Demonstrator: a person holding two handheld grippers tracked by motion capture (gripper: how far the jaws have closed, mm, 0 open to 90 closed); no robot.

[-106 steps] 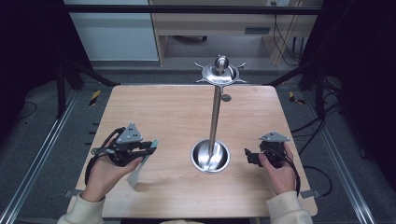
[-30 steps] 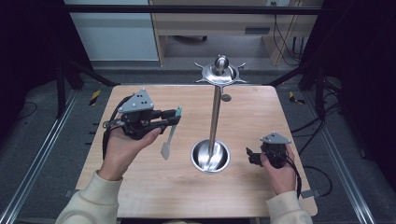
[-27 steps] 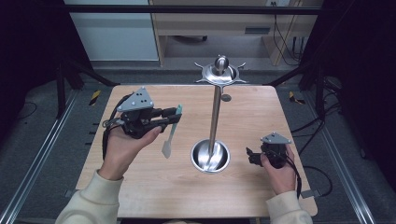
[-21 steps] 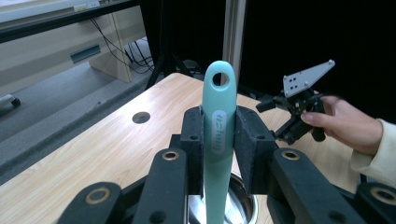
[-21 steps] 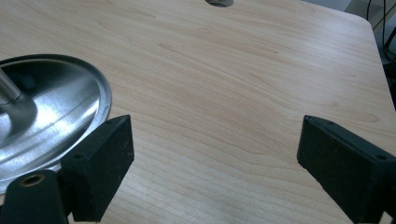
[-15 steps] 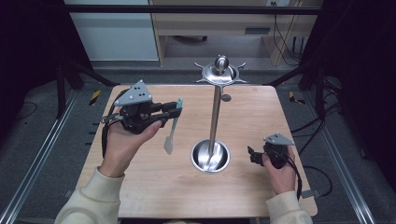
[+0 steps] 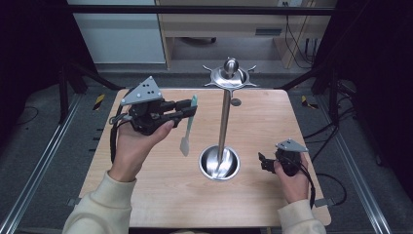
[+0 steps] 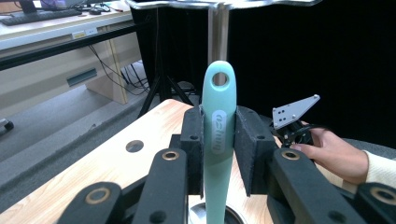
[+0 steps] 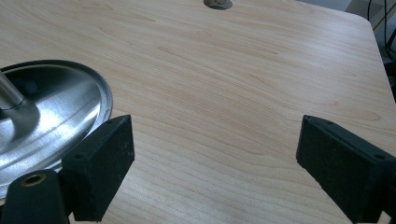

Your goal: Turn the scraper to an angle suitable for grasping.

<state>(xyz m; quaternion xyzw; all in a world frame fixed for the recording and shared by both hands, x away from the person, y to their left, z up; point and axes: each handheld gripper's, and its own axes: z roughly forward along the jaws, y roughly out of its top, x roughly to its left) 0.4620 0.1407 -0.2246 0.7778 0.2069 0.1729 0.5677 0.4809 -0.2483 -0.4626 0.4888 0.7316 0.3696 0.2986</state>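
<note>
A teal spatula [image 7: 186, 131] hangs blade-down from my left gripper [image 7: 189, 108], which is shut on its handle and held in the air left of a steel hanging stand. In the left gripper view the handle [image 8: 218, 135] stands upright between the pads [image 8: 192, 140], its hanging hole uppermost, with the stand's pole [image 8: 218, 32] straight behind. The stand has a round dish base [image 7: 219, 163], a thin pole [image 7: 224, 122] and a hooked top disc [image 7: 230, 75]. My right gripper [image 7: 263, 162] rests low on the table right of the base, open with nothing between its jaws [image 9: 210, 158].
The wooden table [image 7: 160, 195] has a small round hole [image 7: 235, 102] behind the pole. The stand's base [image 9: 56, 121] lies close by the right gripper's left jaw. Dark frame legs and floor rails flank the table, and a desk stands beyond it.
My left gripper has risen from the table's left side with the spatula and moved up and towards the stand. The right gripper has stayed put.
</note>
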